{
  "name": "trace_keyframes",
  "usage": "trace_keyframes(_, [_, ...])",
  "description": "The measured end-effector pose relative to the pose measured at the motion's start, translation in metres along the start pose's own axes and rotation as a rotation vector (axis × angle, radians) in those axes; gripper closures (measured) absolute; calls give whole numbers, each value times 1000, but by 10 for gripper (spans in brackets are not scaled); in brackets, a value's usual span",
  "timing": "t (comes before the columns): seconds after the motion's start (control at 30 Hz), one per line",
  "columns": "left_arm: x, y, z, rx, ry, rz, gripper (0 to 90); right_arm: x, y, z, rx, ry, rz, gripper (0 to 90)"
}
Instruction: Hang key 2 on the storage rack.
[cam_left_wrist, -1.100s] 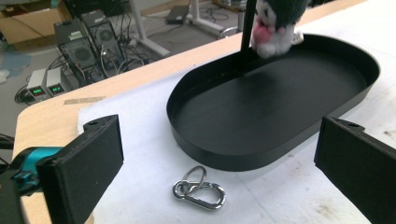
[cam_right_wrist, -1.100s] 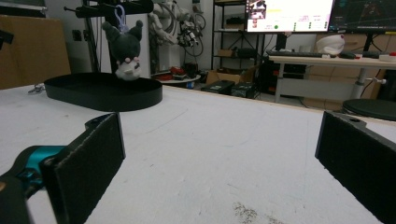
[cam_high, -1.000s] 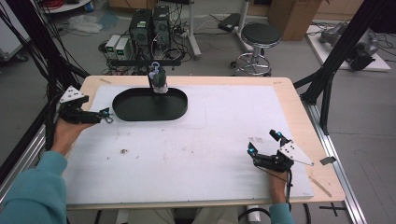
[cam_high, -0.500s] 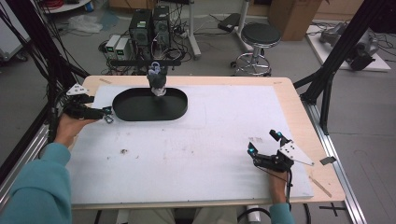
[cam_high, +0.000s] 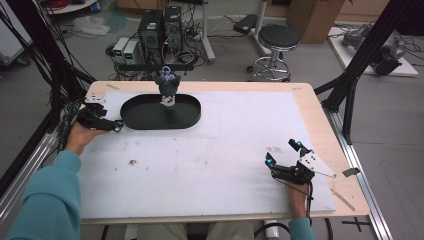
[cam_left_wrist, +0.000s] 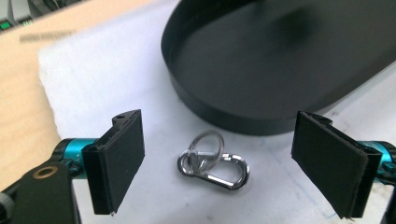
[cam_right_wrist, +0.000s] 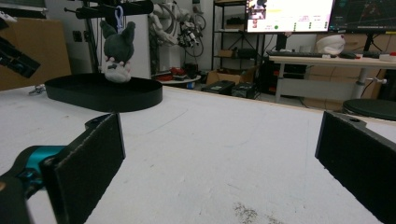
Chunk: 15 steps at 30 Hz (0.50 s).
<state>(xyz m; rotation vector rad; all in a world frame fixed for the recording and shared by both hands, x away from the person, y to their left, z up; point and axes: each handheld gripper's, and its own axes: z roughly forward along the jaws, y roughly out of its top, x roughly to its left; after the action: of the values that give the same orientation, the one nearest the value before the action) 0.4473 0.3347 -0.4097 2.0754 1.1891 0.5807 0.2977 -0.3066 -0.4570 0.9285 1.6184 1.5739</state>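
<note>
While tongs (cam_left_wrist: 219, 163) straddle carabiner (cam_left_wrist: 213, 161), tray rim (cam_left_wrist: 224, 116) beside

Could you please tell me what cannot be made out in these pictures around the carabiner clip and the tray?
- Carabiner clip: too small to make out in the high view, beside the left gripper.
- Black oval tray: its far end is cut off by the left gripper view's edge.
- Plush toy: blurred; whether it hangs above the tray or rests in it is unclear.

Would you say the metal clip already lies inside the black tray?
No, the metal clip lies on the white mat just outside the black tray.
</note>
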Motion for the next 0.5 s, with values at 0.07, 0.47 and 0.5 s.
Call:
trace_keyframes(0.07, [0,0,2,10,7,5,203,0,0,0,0,0,0,6])
trace_keyframes(0.47, [1,-4,9,79,54,17,311,0,0,0,-3,0,-1,7])
trace_keyframes(0.5, [0,-4,9,83,56,21,320,0,0,0,-2,0,-1,7])
